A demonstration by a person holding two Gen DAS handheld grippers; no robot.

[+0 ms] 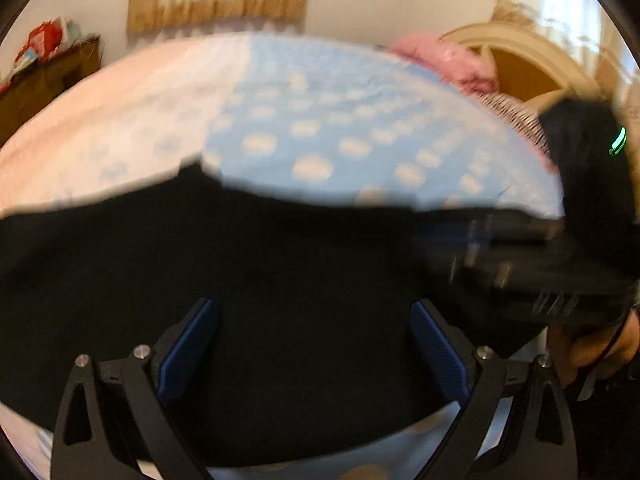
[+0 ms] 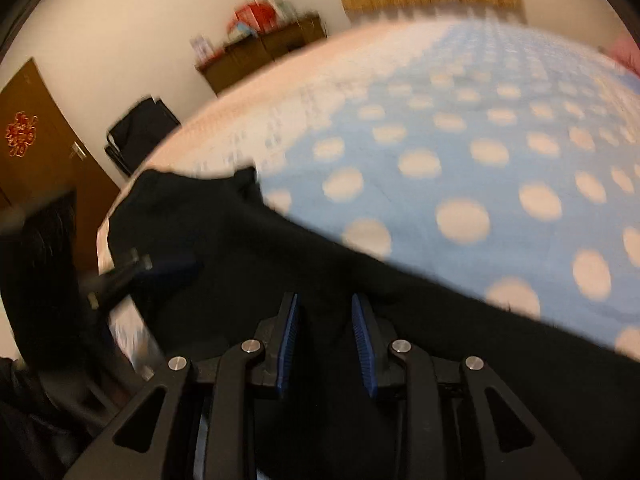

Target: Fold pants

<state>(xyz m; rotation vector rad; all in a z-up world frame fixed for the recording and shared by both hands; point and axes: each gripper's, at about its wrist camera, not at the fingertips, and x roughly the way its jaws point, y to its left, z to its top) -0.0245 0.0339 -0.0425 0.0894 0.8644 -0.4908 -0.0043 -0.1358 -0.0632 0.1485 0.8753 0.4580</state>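
Note:
Black pants (image 1: 248, 272) lie across the near edge of a bed; they also show in the right wrist view (image 2: 248, 248). My left gripper (image 1: 314, 312) is open wide, its blue pads (image 1: 192, 352) spread just above the black cloth. My right gripper (image 2: 324, 304) has its blue pads (image 2: 288, 340) partly closed with a gap between them, and black cloth lies in and under that gap. The right gripper also shows blurred at the right of the left wrist view (image 1: 520, 264). The left gripper shows blurred at the left of the right wrist view (image 2: 132, 276).
The bed has a blue sheet with pale dots (image 1: 340, 128) and a pale pink part (image 1: 120, 96) on the left. A pink blanket (image 1: 452, 64) and a cream headboard (image 1: 520, 48) are at the far right. A wooden cabinet (image 2: 264, 52), a door (image 2: 36, 140) and a dark chair (image 2: 140, 128) stand beyond the bed.

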